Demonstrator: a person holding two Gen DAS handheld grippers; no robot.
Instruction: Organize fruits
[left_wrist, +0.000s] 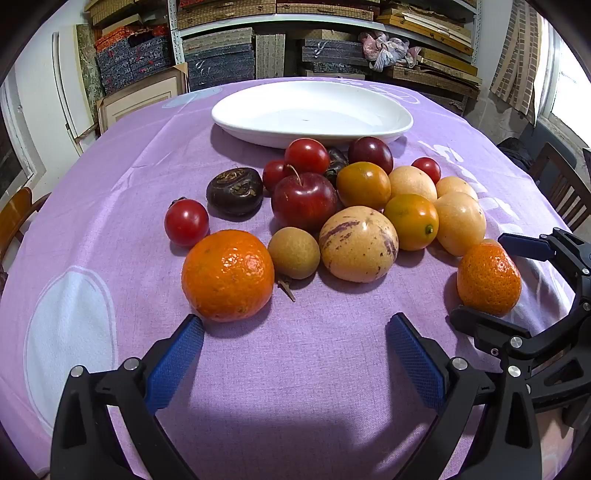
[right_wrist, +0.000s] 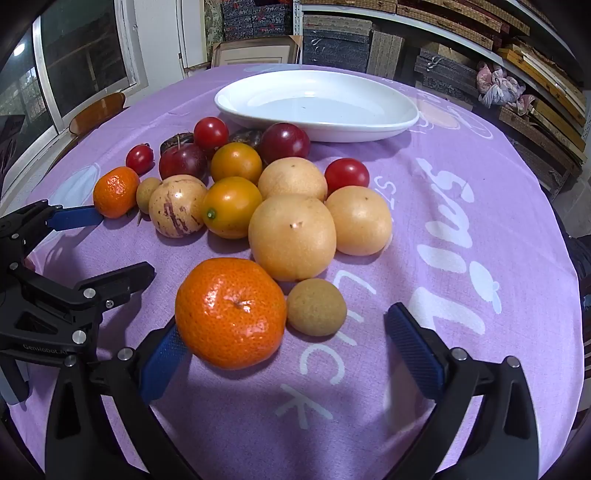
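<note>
Landmark: white plate (left_wrist: 312, 110) at the far side of the purple tablecloth (left_wrist: 314, 369), nothing on it. Fruit heaped on the cloth just in front of the plate, left to right: cherry tomato (left_wrist: 186, 221), dark brown fruit (left_wrist: 235, 191), near-left mandarin (left_wrist: 228, 275), red plum (left_wrist: 304, 201), striped melon (left_wrist: 358, 244), yellow-orange fruits, right mandarin (left_wrist: 488, 278). Left gripper (left_wrist: 294, 354): jaws wide apart, holding nothing, its left pad just beside the near-left mandarin; right gripper (right_wrist: 280, 350): jaws wide, unclosed, either side of the right mandarin and a small brown fruit (right_wrist: 316, 307).
</note>
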